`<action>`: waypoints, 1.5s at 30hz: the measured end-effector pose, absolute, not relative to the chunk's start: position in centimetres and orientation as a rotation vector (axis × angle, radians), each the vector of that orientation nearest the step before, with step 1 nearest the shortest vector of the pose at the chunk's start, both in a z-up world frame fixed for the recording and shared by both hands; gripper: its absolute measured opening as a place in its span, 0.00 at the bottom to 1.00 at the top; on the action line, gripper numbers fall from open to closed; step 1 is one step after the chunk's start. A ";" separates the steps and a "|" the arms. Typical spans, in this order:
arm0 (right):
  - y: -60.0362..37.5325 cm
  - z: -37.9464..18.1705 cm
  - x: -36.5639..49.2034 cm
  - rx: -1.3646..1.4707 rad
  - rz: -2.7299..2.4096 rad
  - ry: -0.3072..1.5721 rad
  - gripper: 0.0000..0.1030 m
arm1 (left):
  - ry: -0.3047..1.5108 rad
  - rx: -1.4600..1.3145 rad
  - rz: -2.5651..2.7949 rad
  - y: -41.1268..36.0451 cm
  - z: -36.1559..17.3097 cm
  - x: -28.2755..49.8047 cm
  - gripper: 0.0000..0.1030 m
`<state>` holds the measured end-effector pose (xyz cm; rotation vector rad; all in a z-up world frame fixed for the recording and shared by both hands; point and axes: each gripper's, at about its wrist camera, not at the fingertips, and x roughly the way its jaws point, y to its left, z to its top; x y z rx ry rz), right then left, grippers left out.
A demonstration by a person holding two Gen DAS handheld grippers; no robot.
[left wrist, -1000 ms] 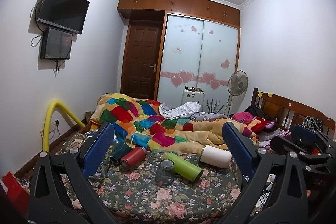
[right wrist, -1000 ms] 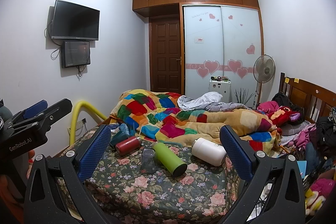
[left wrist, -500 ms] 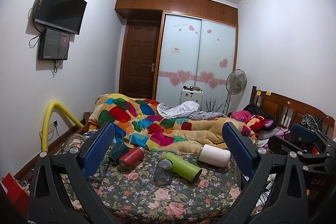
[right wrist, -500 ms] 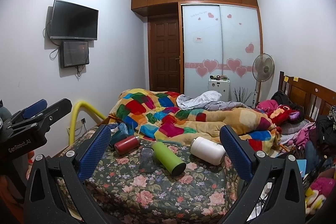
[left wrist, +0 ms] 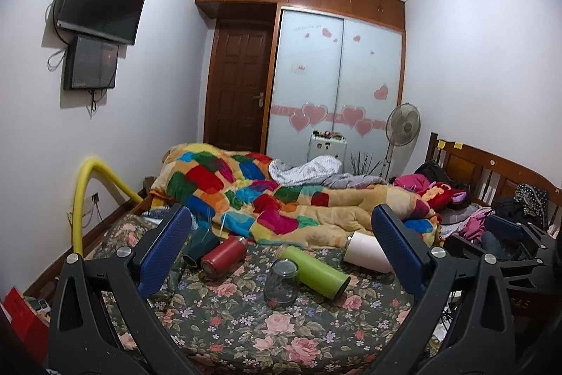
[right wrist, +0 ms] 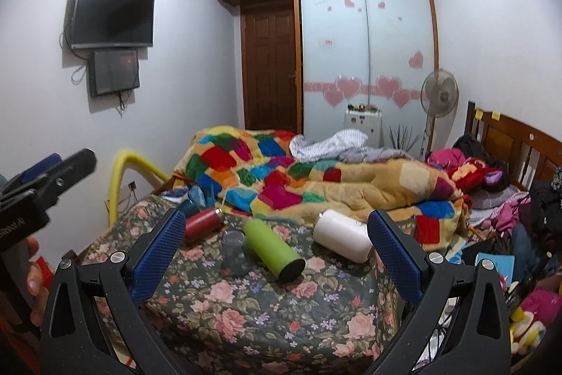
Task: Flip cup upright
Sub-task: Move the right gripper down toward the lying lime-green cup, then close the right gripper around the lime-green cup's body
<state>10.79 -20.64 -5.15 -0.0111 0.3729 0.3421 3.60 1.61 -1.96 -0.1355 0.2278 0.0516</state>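
Note:
Several cups lie on the floral bed cover [left wrist: 246,322]. A clear glass jar [left wrist: 281,282] [right wrist: 234,252] stands mouth down in the middle. A green bottle [left wrist: 314,271] [right wrist: 274,250], a red bottle [left wrist: 223,255] [right wrist: 203,223], a white cup [left wrist: 365,251] [right wrist: 342,235] and a dark teal cup [left wrist: 200,245] lie on their sides. My left gripper [left wrist: 281,250] is open and empty, back from the cups. My right gripper [right wrist: 275,250] is open and empty, also back from them. The left gripper shows at the left edge of the right wrist view [right wrist: 45,174].
A patchwork quilt [left wrist: 281,199] is heaped behind the cups. A yellow tube [left wrist: 87,195] arches at the bed's left side. Clothes pile by the wooden headboard [left wrist: 491,174] at right. A fan [left wrist: 402,125] and wardrobe [left wrist: 333,86] stand at the back.
Both views have shifted slightly; the cups sit a little lower and nearer in the frames. No cup has moved and both grippers stay open.

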 end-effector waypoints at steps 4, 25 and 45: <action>-20.6 -7.3 14.0 -0.020 0.338 0.460 1.00 | 0.298 -0.143 0.080 2.3 -3.8 6.4 1.00; -14.0 -20.4 31.3 -0.268 0.495 0.940 0.96 | 0.597 -0.147 0.122 4.6 -14.9 16.7 1.00; -9.8 -26.4 36.5 -0.445 0.599 1.176 0.67 | 0.663 -0.158 0.116 4.7 -17.6 18.4 1.00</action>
